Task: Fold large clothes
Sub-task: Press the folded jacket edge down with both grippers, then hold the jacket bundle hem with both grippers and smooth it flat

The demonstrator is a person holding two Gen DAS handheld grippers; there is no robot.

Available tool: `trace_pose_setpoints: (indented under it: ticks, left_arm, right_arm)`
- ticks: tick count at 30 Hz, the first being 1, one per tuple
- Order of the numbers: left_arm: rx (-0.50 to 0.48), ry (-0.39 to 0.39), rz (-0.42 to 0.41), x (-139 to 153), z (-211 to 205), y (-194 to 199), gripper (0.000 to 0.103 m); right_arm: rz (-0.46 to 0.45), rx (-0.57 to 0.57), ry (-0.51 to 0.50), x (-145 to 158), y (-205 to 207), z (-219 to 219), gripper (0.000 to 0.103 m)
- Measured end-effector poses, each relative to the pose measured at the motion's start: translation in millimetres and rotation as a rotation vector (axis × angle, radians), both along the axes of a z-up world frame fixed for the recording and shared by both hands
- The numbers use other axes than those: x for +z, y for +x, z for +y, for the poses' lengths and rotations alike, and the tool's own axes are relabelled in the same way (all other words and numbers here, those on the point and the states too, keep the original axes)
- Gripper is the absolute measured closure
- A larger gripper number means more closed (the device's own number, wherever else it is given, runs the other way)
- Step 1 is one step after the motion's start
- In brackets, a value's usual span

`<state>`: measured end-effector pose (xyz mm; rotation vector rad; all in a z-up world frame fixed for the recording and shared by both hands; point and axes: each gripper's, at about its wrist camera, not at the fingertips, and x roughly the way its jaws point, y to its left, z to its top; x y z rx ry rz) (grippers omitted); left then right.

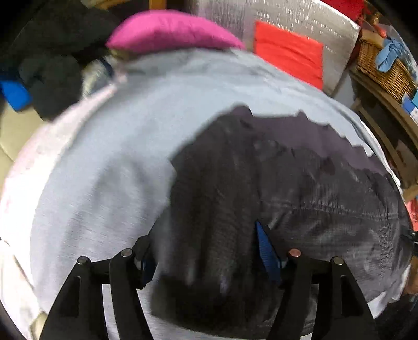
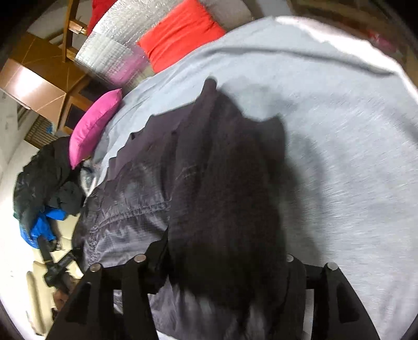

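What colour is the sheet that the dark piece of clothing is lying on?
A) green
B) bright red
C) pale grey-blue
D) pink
C: in both wrist views the dark garment lies spread on a pale grey-blue sheet; red and pink belong only to the cushions beyond it.

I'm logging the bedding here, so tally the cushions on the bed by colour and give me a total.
Pink cushions: 1, the pink cushion lying at the far edge of the grey sheet.
Red cushions: 1, the red cushion propped against the silver quilted backrest.
Total: 2 cushions.
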<state>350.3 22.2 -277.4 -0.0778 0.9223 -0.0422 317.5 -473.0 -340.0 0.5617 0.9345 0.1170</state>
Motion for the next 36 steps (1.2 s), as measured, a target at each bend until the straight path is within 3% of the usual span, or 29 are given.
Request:
trace_pose_setpoints:
  ticks: [4, 9, 11, 14, 16, 18, 20, 24, 26, 29, 33, 36]
  left_arm:
    - [0.052, 0.070, -0.167, 26.3, -3.6, -21.1, 0.033]
    - [-0.059, 0.112, -0.274, 38.3, -48.7, -39.6, 0.031]
    - [-0.143, 0.150, -0.286, 34.3, -74.9, -46.4, 0.022]
    - [-0.207, 0.234, -0.233, 13.3, -105.8, -45.5, 0.021]
    - [-0.230, 0.262, -0.165, -5.5, -118.5, -38.1, 0.021]
    - [-0.227, 0.261, -0.118, -20.4, -122.5, -35.0, 0.020]
    - [-0.223, 0.234, -0.096, -25.4, -119.3, -34.1, 0.020]
    - [-0.211, 0.197, -0.115, -15.8, -106.0, -36.7, 0.020]
    - [-0.206, 0.188, -0.135, -11.9, -103.4, -41.8, 0.020]
    - [-0.218, 0.213, -0.163, -11.9, -112.1, -54.6, 0.020]
    - [-0.224, 0.250, -0.157, -20.4, -119.2, -58.2, 0.020]
    - [-0.218, 0.236, -0.159, -22.2, -116.3, -57.9, 0.020]
  right_arm:
    - [-0.133, -0.124, -0.186, 32.0, -32.8, 0.9, 0.038]
    - [-0.329, 0.009, -0.253, 58.0, -41.8, 52.3, 0.039]
    - [-0.354, 0.059, -0.275, 58.1, -35.0, 78.2, 0.039]
    - [-0.303, 0.099, -0.233, 42.0, -7.7, 100.3, 0.040]
    - [-0.191, 0.094, -0.251, 17.1, 19.1, 103.5, 0.040]
    - [-0.151, 0.076, -0.251, 5.8, 25.2, 99.4, 0.041]
    - [-0.154, 0.074, -0.231, 12.8, 22.0, 95.0, 0.041]
    - [-0.194, 0.051, -0.197, 29.4, -2.7, 84.7, 0.041]
    - [-0.258, 0.056, -0.211, 42.0, -27.0, 83.1, 0.041]
    - [-0.319, 0.016, -0.238, 45.0, -57.9, 80.3, 0.045]
    - [-0.137, 0.020, -0.265, 4.0, -48.4, 82.5, 0.049]
    - [-0.147, 0.042, -0.386, 12.2, -49.1, 96.7, 0.051]
